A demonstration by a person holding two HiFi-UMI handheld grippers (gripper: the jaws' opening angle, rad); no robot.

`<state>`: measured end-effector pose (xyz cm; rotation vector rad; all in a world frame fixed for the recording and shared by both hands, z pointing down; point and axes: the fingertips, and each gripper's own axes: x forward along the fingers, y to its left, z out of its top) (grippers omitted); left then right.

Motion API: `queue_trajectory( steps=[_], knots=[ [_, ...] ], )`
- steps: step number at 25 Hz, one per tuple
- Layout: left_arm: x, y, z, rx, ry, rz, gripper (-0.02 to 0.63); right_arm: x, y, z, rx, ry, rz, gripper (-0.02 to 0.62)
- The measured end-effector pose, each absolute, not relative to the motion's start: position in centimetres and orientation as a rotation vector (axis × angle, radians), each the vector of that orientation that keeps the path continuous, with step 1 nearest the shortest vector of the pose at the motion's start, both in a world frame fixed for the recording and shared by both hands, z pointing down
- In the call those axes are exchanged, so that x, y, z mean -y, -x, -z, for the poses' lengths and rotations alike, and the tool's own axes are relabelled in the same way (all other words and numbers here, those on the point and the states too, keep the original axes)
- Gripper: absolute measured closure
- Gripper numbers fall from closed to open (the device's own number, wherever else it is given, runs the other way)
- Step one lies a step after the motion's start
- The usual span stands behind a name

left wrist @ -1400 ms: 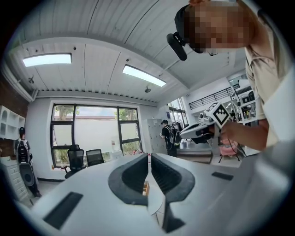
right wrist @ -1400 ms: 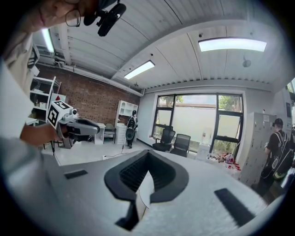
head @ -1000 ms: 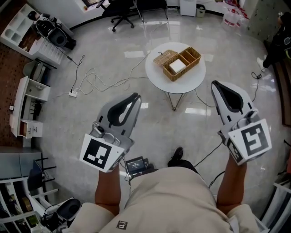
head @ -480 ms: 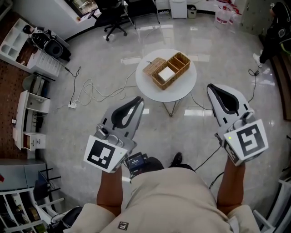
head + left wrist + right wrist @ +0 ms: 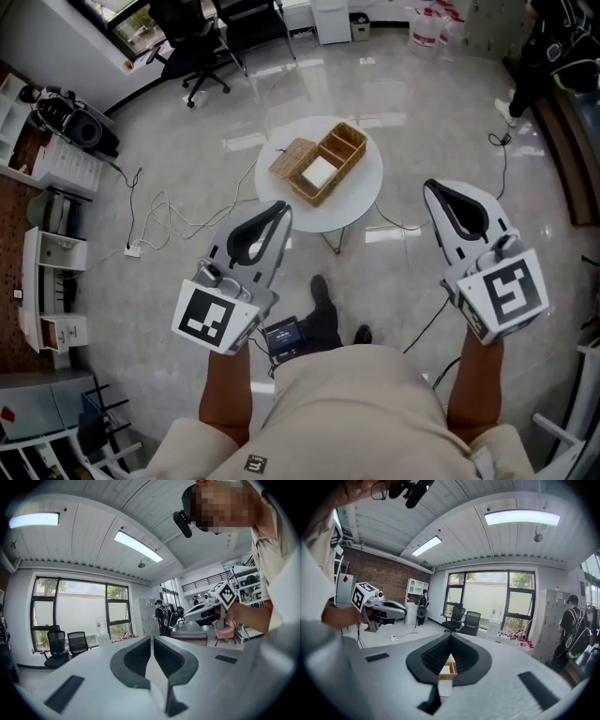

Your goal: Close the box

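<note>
On table [image 5: 361,194] centre: box [image 5: 345,148] open | left tool [image 5: 279,208], right tool [image 5: 431,187] wide apart

No words or nos. to read. Left gripper [image 5: 281,208] & right gripper [image 5: 433,187] carry only black-white square marks [image 5: 214,316], no letters.

A glossy pale grey stone floor [image 5: 187,169] reflects the ceiling lights. A round white tabletop [image 5: 330,217] on thin legs stands mid-room. Black office chairs [image 5: 192,42] sit near tall dark-framed windows [image 5: 492,599], bright with daylight. White shelving [image 5: 52,281] lines a red brick wall [image 5: 382,581]. Loose cables [image 5: 178,211] run across the floor to a power strip [image 5: 131,250]. Long light panels [image 5: 521,517] glow in the white slatted ceiling [image 5: 454,522]. Grey lockers [image 5: 551,620] stand beside the windows.
</note>
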<state>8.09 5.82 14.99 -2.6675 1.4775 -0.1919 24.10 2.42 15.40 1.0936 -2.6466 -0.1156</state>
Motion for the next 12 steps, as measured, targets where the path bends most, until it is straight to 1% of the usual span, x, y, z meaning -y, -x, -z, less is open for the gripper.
queue_trajectory(
  steps=[12],
  knots=[
    [5.1, -1.6, -14.4, -1.383, 2.763, 0.164, 0.583, 6.1, -18.4, -13.1, 2.544, -1.206, 0.116, 0.603]
  ],
)
